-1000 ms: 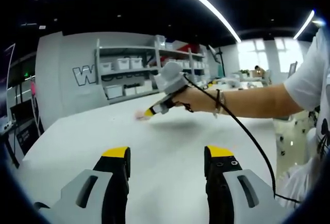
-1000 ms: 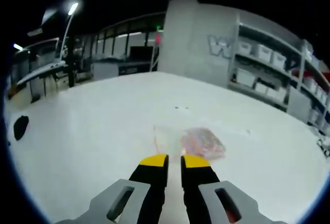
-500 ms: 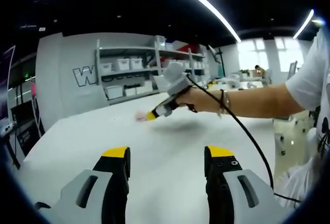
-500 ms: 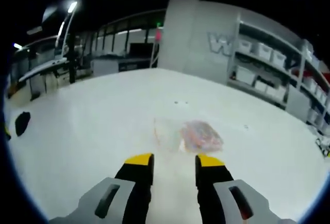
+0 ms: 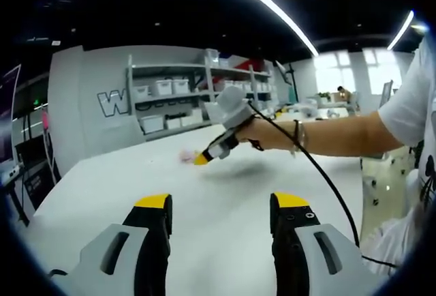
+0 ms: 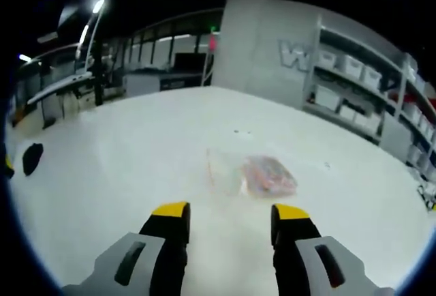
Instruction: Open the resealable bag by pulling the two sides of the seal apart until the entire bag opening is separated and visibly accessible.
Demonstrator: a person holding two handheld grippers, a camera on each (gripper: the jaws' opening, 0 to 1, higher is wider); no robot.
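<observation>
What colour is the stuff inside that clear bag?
Pinkish-red, inside the clear bag on the white table; clearest in the right gripper view.

A large letter "W" stands on the grey wall at about ten o'clock in the left gripper view, just left of the shelving; whatever letters follow it are hidden behind the shelf frame. The same "W" shows on that wall at about one o'clock in the right gripper view, white-outlined. No other text, label or number can be read.
</observation>
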